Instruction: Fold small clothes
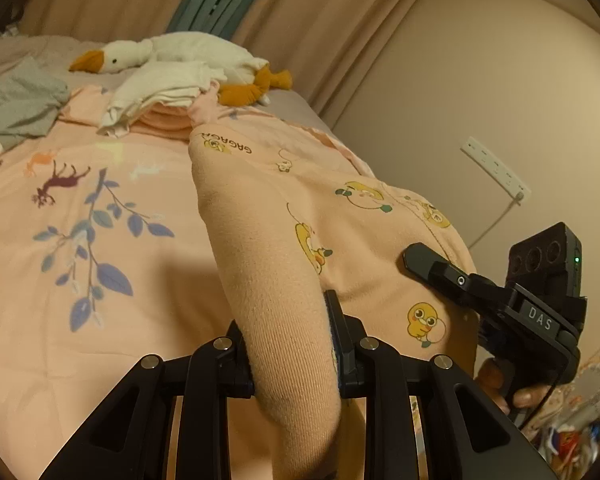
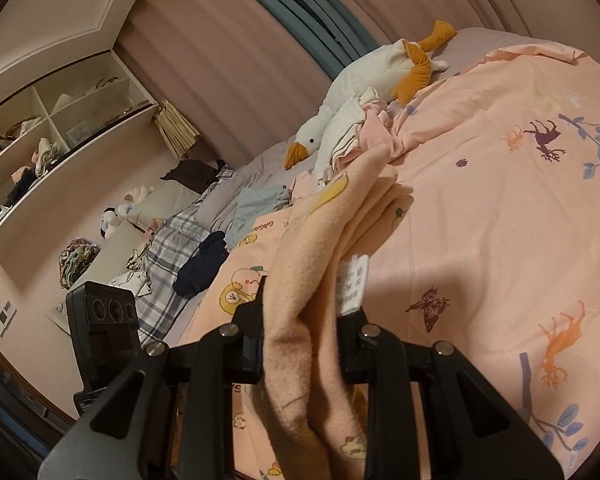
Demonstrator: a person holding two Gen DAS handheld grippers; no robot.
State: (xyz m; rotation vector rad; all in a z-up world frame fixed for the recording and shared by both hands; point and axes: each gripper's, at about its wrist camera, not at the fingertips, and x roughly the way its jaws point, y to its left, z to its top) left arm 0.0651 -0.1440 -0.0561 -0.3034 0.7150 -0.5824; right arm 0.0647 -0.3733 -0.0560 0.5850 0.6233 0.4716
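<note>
Bed: I see the peach duvet [image 1: 100, 248] printed with blue leaves, deer and butterflies filling most of both views; every place below is given from it.
Garment: the peach fleece garment [image 1: 284, 216] with yellow duck prints is stretched between my two grippers and lifted off the duvet, its far end reaching toward the pile at the duvet's far edge.
Left gripper: my left gripper [image 1: 292, 360] is clamped narrow on a ribbed edge of the garment, the cloth bulging out between the two jaws, above the near part of the duvet.
Right gripper: my right gripper [image 2: 300, 344] is pinched on a bunched fold of the same garment, with a white care label [image 2: 354, 284] poking out beside the right-hand jaw; in the left wrist view it shows at the garment's right side, with fingers of a hand [image 1: 512, 388] under it.
Plush goose: a white goose toy [image 1: 180, 56] with orange beak and feet lies beyond the duvet's far edge.
Folded pile: white and pink folded clothes [image 1: 160, 96] sit at the duvet's far edge, against the goose.
Grey garment: a loose grey-green piece [image 1: 16, 100] lies at the duvet's far left corner.
Socket strip: a white one [image 1: 496, 170] is on the wall, right of the bed.
</note>
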